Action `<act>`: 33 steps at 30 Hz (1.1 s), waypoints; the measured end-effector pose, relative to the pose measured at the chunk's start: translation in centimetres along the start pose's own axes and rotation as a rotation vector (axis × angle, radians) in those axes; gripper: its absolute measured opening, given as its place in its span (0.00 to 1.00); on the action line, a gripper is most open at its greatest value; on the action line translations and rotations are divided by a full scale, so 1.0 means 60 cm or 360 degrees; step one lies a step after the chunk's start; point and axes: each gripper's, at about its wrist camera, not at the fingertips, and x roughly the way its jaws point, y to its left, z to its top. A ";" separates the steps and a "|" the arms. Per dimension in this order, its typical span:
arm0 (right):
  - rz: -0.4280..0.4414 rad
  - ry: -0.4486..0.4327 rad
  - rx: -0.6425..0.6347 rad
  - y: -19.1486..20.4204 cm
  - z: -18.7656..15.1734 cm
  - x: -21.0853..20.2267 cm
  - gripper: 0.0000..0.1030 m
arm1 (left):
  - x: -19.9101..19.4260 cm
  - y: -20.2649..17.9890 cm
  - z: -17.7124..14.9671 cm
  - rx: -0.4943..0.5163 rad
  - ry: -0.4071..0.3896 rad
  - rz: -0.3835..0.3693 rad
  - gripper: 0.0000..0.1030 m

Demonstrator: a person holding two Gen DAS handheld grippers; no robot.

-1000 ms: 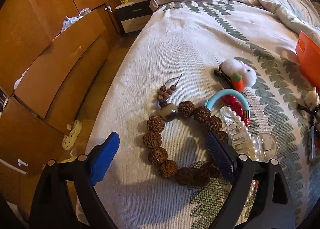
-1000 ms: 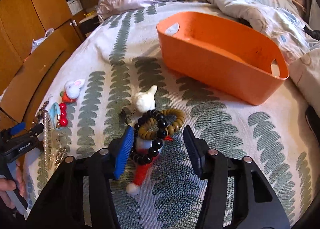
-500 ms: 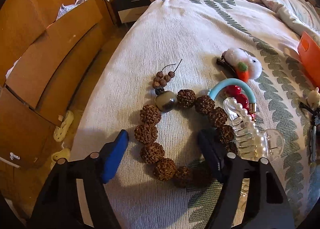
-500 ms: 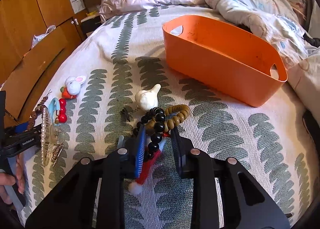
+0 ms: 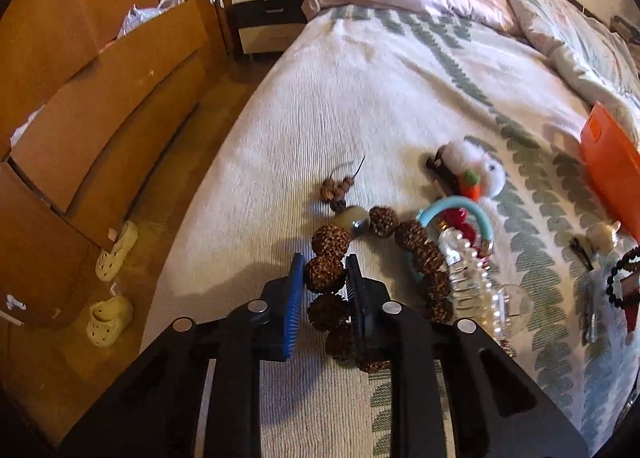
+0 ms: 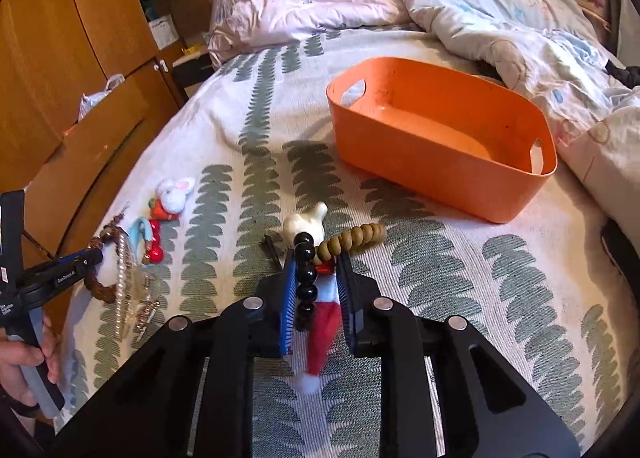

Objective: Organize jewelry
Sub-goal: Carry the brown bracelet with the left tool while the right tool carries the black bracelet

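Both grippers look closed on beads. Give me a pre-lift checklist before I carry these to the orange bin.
1. Left gripper shut on the brown seed bracelet: ok, one bead sits between the pads.
2. Right gripper shut on the black bead bracelet: ok.
3. Right grasp holds only the bracelet: not ok, the red Santa hat clip also lies between the jaws.
4. Brown bracelet free of neighbours: cannot tell, it touches the pearl hair claw.
5. Orange bin open, with room: ok.
6. Tan bead bracelet free of the black one: cannot tell.
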 end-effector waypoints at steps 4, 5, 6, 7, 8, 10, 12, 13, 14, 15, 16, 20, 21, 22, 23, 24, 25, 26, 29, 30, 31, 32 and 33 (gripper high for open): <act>0.0026 -0.0041 0.0009 0.001 0.005 -0.020 0.20 | -0.028 -0.004 0.004 -0.0003 -0.0067 -0.0049 0.21; 0.0032 -0.0050 0.0007 0.002 0.006 -0.025 0.20 | -0.034 -0.007 0.005 0.0002 -0.0080 -0.0061 0.21; 0.0040 -0.0062 0.0009 0.002 0.007 -0.030 0.20 | -0.037 -0.008 0.006 0.0004 -0.0088 -0.0067 0.21; 0.0045 -0.0069 0.0009 0.003 0.007 -0.033 0.20 | -0.041 -0.008 0.006 -0.0001 -0.0096 -0.0073 0.21; 0.0052 -0.0076 0.0008 0.004 0.008 -0.038 0.20 | -0.042 -0.008 0.007 -0.0003 -0.0097 -0.0080 0.21; 0.0062 -0.0092 0.0014 0.005 0.009 -0.046 0.20 | -0.048 -0.008 0.008 -0.0008 -0.0104 -0.0097 0.21; 0.0072 -0.0102 0.0017 0.006 0.010 -0.052 0.20 | -0.056 -0.010 0.010 -0.0008 -0.0125 -0.0112 0.21; 0.0079 -0.0109 0.0023 0.004 0.011 -0.056 0.20 | -0.062 -0.011 0.011 -0.0007 -0.0136 -0.0123 0.21; 0.0085 -0.0113 0.0028 0.003 0.012 -0.060 0.20 | -0.070 -0.014 0.012 -0.0003 -0.0154 -0.0140 0.21; 0.0089 -0.0117 0.0031 0.002 0.012 -0.062 0.20 | -0.077 -0.015 0.012 -0.0001 -0.0169 -0.0149 0.21; 0.0093 -0.0126 0.0036 0.001 0.013 -0.067 0.20 | -0.087 -0.018 0.013 0.0004 -0.0192 -0.0165 0.21; 0.0113 -0.0149 0.0049 -0.001 0.013 -0.081 0.20 | -0.114 -0.024 0.012 0.0007 -0.0248 -0.0206 0.21; 0.0116 -0.0152 0.0049 -0.001 0.013 -0.084 0.20 | -0.121 -0.024 0.012 0.0005 -0.0261 -0.0217 0.21; 0.0122 -0.0156 0.0048 0.000 0.012 -0.088 0.20 | -0.129 -0.025 0.011 0.0008 -0.0276 -0.0225 0.21; 0.0130 -0.0165 0.0049 0.001 0.009 -0.094 0.20 | -0.134 -0.025 0.010 0.0006 -0.0287 -0.0229 0.21; 0.0137 -0.0172 0.0045 0.002 0.007 -0.100 0.20 | -0.140 -0.025 0.007 0.0005 -0.0299 -0.0233 0.21; 0.0141 -0.0175 0.0043 0.004 0.005 -0.105 0.20 | -0.146 -0.025 0.004 0.0007 -0.0306 -0.0237 0.21; 0.0149 -0.0181 0.0041 0.005 0.001 -0.111 0.20 | -0.151 -0.025 0.000 0.0007 -0.0308 -0.0240 0.21; 0.0170 -0.0197 0.0039 0.010 -0.010 -0.131 0.20 | -0.167 -0.023 -0.015 -0.0006 -0.0302 -0.0265 0.21; 0.0178 -0.0203 0.0042 0.010 -0.013 -0.137 0.20 | -0.174 -0.023 -0.022 -0.0003 -0.0304 -0.0257 0.21; 0.0184 -0.0210 0.0040 0.012 -0.019 -0.146 0.20 | -0.180 -0.024 -0.027 -0.0001 -0.0309 -0.0247 0.21; 0.0187 -0.0216 0.0036 0.014 -0.024 -0.155 0.20 | -0.189 -0.025 -0.034 0.0005 -0.0316 -0.0240 0.21; 0.0193 -0.0225 0.0035 0.015 -0.030 -0.165 0.20 | -0.197 -0.026 -0.041 0.0012 -0.0312 -0.0228 0.21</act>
